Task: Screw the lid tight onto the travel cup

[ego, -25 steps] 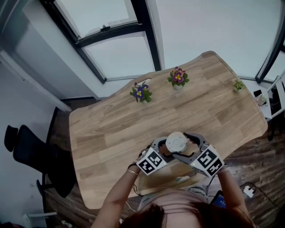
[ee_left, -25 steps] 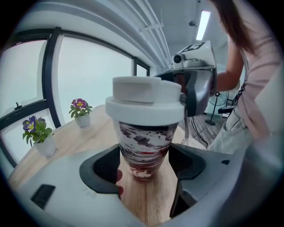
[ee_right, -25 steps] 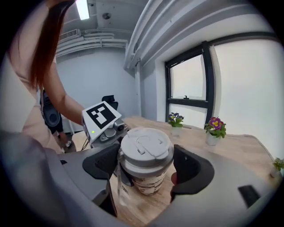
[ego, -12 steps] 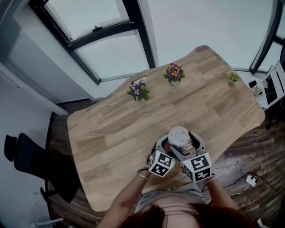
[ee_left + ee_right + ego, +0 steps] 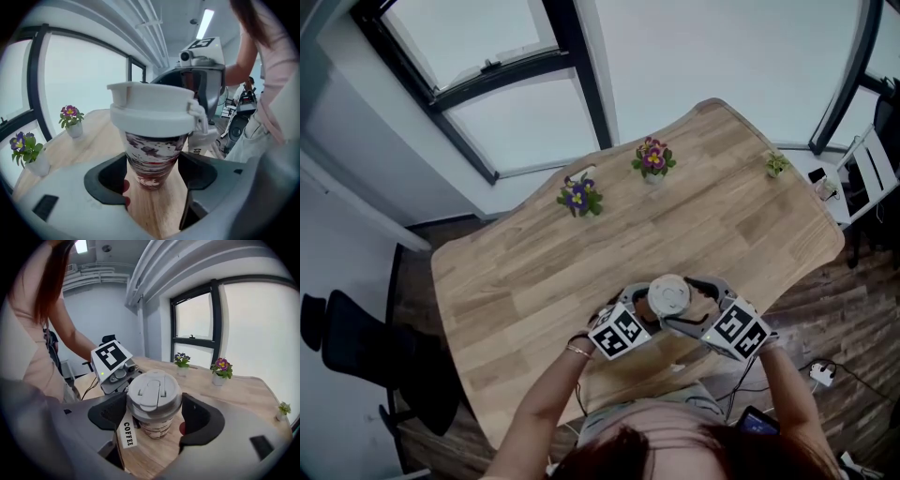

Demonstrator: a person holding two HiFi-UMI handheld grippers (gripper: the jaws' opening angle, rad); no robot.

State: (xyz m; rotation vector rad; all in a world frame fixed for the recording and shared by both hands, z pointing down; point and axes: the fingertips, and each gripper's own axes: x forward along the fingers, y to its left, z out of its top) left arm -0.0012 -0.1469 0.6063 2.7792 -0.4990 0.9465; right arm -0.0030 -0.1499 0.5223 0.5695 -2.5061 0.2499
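Note:
The travel cup [image 5: 668,295] stands near the front edge of the wooden table [image 5: 534,272], its white lid [image 5: 153,391] on top. In the left gripper view its red and white patterned body [image 5: 151,157] sits between the jaws of my left gripper [image 5: 152,174], which is shut on it low down. My right gripper [image 5: 154,413] comes in from the right, and its jaws press both sides of the lid. A paper tag reading COFFEE [image 5: 126,433] hangs from the lid's rim. In the head view my left gripper [image 5: 652,307] and my right gripper [image 5: 684,304] meet at the cup.
Two small flower pots [image 5: 577,198] [image 5: 652,159] stand along the table's far edge, with a tiny green plant [image 5: 776,164] at the far right corner. A black chair [image 5: 356,347] stands off the table's left side. Cables [image 5: 817,375] lie on the floor at right.
My right gripper swung in beside the left one half a second ago, and has now swung back out to the right around the lid. The left gripper keeps hold of the cup.

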